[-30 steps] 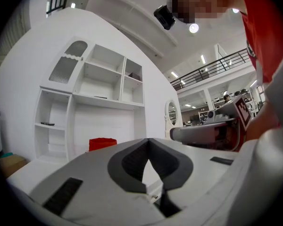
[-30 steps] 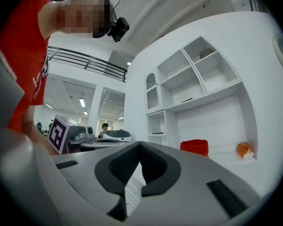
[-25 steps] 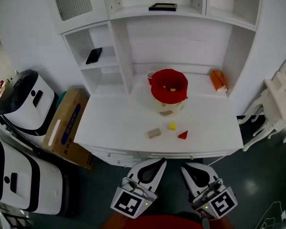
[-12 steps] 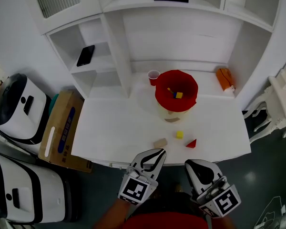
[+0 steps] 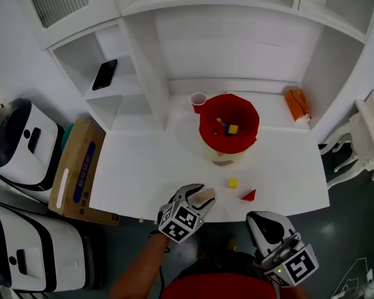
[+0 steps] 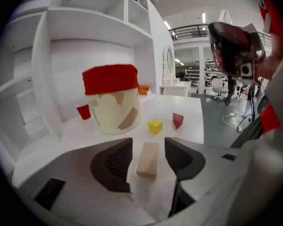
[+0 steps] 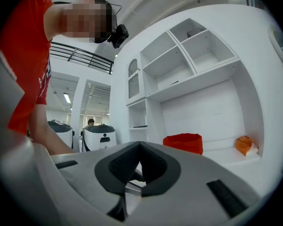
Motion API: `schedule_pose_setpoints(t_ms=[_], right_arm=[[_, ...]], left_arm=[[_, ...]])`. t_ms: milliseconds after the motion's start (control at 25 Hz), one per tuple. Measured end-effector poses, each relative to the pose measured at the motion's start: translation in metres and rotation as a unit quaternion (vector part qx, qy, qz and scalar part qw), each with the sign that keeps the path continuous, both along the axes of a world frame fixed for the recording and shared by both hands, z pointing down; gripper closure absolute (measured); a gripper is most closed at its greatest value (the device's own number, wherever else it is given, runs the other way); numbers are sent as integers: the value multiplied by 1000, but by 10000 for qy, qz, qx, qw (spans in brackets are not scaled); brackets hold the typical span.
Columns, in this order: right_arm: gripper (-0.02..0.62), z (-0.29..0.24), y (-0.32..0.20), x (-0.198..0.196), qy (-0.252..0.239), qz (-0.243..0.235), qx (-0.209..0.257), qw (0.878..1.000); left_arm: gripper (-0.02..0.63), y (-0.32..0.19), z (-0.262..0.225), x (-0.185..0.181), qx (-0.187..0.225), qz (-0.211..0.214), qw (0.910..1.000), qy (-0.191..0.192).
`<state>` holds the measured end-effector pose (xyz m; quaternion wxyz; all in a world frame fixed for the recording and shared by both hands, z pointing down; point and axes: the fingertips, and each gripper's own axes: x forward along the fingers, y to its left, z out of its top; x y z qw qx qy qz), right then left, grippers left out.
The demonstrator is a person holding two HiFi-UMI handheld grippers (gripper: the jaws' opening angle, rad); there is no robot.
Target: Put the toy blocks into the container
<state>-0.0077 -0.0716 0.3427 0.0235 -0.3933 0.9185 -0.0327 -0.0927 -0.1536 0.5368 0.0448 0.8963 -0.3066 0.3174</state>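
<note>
On table: 3 blocks | left hand-held gripper opening around 1 | right one closed

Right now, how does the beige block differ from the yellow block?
The beige block is long and pale; the yellow block is a small bright cube. The beige block lies between the opening fingers of the left gripper, ungripped; the yellow block sits beyond, nearer the container. Both rest on the table.

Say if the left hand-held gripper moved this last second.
Yes: left hand-held gripper went forward over the table edge, jaws opening around the tan block.
</note>
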Motion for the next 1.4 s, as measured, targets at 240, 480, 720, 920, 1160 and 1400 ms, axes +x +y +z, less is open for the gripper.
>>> schedule_pose_setpoints(t_ms=[240, 480, 720, 920, 1160, 1400], right_arm=[[588, 13, -13, 24, 44, 129, -179, 9997], [588, 22, -27, 29, 21, 102, -295, 9995], [588, 29, -37, 32, 2, 61, -387, 9992], [586, 30, -44, 35, -72, -13, -384, 9992], [587, 30, -51, 41, -124, -173, -374, 9991], [588, 31, -51, 52, -51, -331, -387, 9987]], left_arm=[[357, -6, 41, 0, -576, 212, 9964, -584], [434, -6, 32, 4, -333, 211, 9987, -318], [434, -15, -86, 23, 746, -400, 9807, 1762], [434, -41, -173, 30, 1348, -831, 9503, 2681], [436, -113, -209, 36, 1596, -1251, 9403, 2734], [427, -163, -202, 32, 1405, -1678, 9442, 2460]])
